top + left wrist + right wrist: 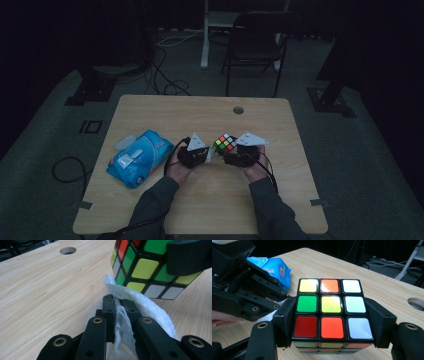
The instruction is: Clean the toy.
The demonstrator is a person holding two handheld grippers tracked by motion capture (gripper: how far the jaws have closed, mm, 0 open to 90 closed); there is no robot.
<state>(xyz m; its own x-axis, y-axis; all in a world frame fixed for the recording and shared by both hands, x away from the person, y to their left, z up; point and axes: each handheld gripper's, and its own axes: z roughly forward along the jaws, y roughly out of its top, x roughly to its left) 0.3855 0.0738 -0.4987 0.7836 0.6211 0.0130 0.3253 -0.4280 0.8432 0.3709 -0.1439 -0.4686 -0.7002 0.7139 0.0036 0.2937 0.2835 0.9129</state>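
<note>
You had nothing legible in front of you. The blue wipes pack [273,268] carried red and white printing on its wrapper, but the lettering was too small and blurred to make out, and in the high view the white label [124,160] on its top was just a pale patch. The cube [331,311] bore plain coloured stickers with no marks.

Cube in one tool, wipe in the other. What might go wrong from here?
1. The right tool grips the puzzle cube only by two side faces; wiping pressure may twist a layer or push it out.
2. The left tool pinches just a fold of the white wipe; dragging might pull it free.
</note>
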